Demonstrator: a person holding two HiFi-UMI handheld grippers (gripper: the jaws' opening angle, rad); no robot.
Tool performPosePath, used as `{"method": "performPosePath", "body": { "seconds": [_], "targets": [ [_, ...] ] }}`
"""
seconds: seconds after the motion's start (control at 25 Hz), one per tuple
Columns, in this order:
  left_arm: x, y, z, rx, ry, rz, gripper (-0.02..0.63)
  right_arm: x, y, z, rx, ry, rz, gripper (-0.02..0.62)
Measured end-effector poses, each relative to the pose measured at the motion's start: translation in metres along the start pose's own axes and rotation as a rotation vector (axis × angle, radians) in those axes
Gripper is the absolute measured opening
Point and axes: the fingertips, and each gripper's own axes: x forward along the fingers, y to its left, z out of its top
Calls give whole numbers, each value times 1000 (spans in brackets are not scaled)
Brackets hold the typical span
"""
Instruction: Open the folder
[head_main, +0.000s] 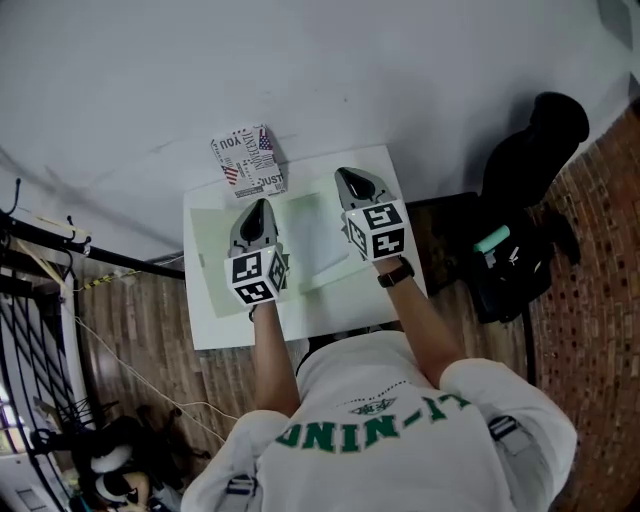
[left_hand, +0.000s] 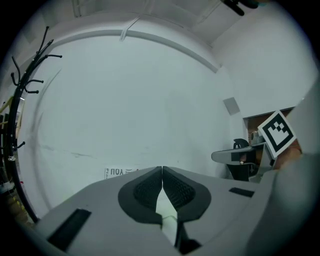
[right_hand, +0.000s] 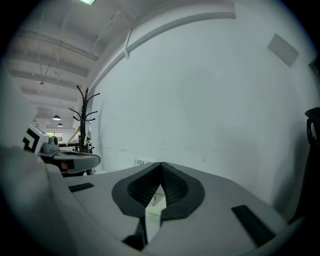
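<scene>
A pale green folder (head_main: 210, 255) lies flat on a small white table (head_main: 330, 312); a lighter sheet or flap (head_main: 318, 238) shows on its right half. Both grippers hang above it, pointing toward the white wall. My left gripper (head_main: 258, 204) is over the folder's left part, and in the left gripper view (left_hand: 162, 169) its jaws meet at the tips with nothing between them. My right gripper (head_main: 346, 173) is over the table's far right part. Its jaws (right_hand: 161, 164) are also shut and empty. Pale green shows through the gap behind the left pads (left_hand: 150, 192).
A patterned box with printed letters (head_main: 250, 160) stands at the table's far edge, just ahead of the left gripper (left_hand: 118, 172). A black chair with a bag (head_main: 520, 225) is at the right of the table. Cables and dark gear (head_main: 40, 330) lie at the left. A coat rack (right_hand: 82, 120) stands by the wall.
</scene>
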Motion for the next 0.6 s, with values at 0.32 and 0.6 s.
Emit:
{"method": "performPosePath", "body": {
  "seconds": [0.32,0.6],
  "targets": [
    [7,-21,34,40,-64,-9,15,-22,-24,32,-53,-86,-65,17],
    [4,-19,37,43,-66,9,15,-19,-16,33,-51,-86,-29,17]
  ]
}}
